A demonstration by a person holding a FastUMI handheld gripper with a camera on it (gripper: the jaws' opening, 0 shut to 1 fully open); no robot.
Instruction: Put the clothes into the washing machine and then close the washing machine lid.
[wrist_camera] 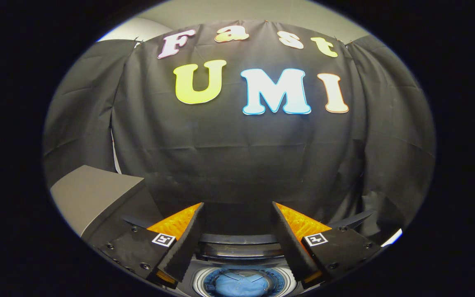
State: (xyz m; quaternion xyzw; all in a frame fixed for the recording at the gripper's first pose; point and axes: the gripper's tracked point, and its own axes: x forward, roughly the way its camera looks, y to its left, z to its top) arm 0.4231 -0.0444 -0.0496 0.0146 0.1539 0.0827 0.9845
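Observation:
My gripper [237, 205] is open, its two black-and-orange fingers [186, 235] spread wide with nothing between them. It hangs above the washing machine [199, 279], whose round drum opening lies low between the fingers. A blue garment [241, 285] lies inside the drum. Just behind the opening, the dark lid [241, 246] appears raised or folded back, its curved edge running from one finger to the other.
A grey box-like surface [93, 194] stands to the left of the left finger. The booth's black cloth wall [237, 156] hangs close behind the machine and wraps around both sides.

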